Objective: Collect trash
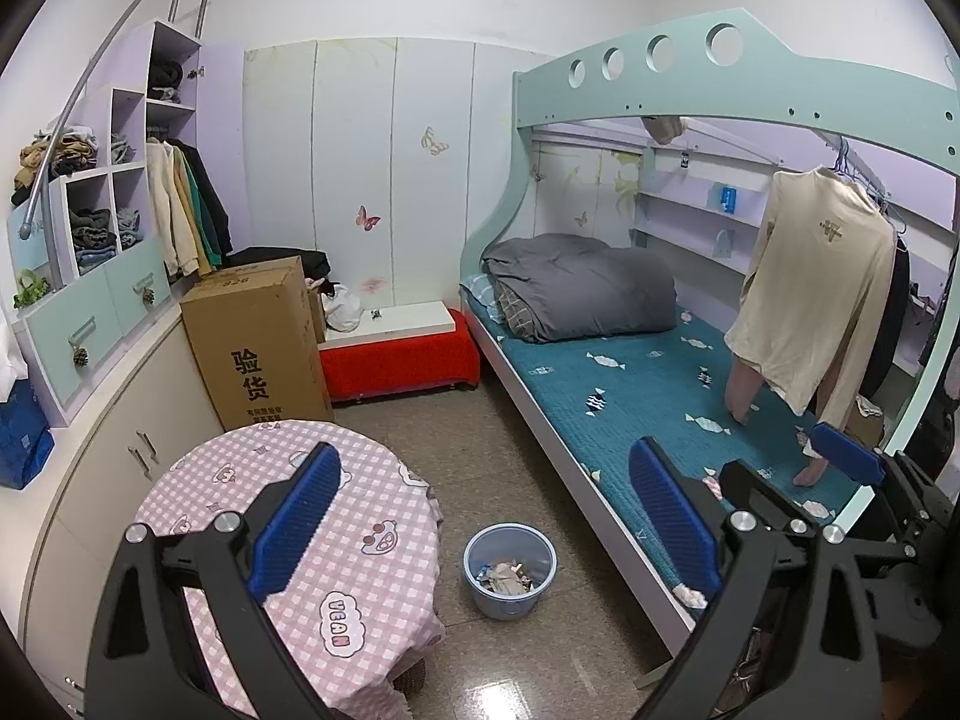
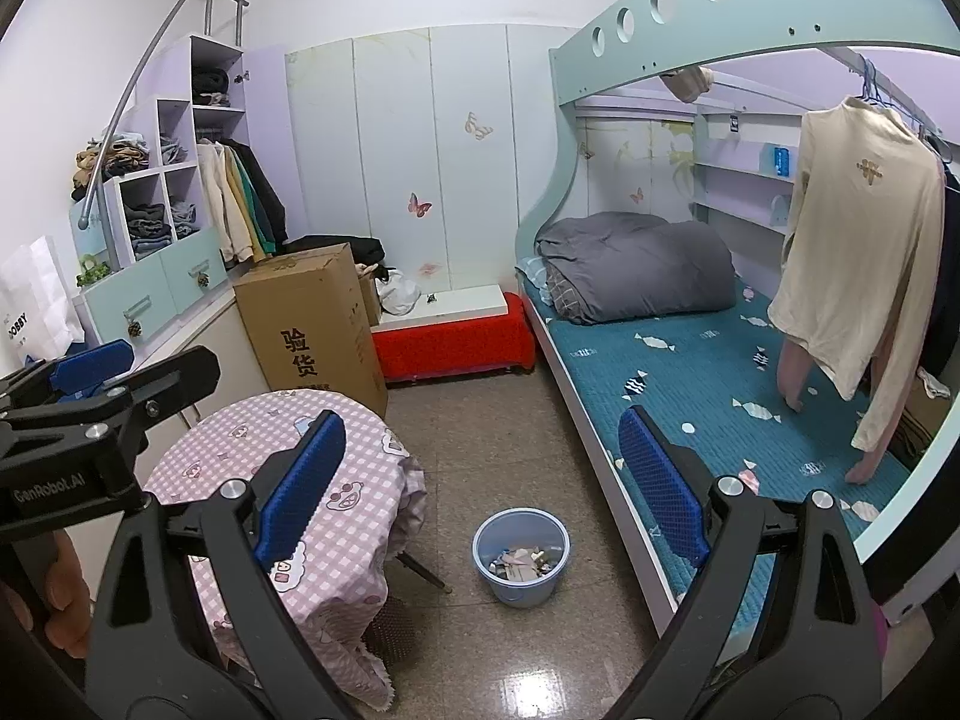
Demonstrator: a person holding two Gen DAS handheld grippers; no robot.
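Small bedroom with a tiled floor (image 1: 540, 648), a bunk bed (image 1: 630, 396) off to the right of both grippers and a round table in a pink checked cloth (image 1: 336, 516) off to the left. Straight ahead and below, between the fingers of each: a light blue bin (image 1: 510, 570) on the floor, partly filled with crumpled paper scraps and wrappers (image 1: 504, 579). Likely very light, soft, easily crushed and prone to slipping out if pinched at a loose edge; better taken by the bulk of a wad. Bin itself thin plastic, probably light, best gripped at the rim. A few small pale scraps (image 1: 690, 594) lying on the bed edge beside the right-hand finger, possibly more trash. Left gripper (image 1: 486, 534) spread wide, holding nothing. Right gripper (image 2: 486, 492) likewise wide apart and empty.
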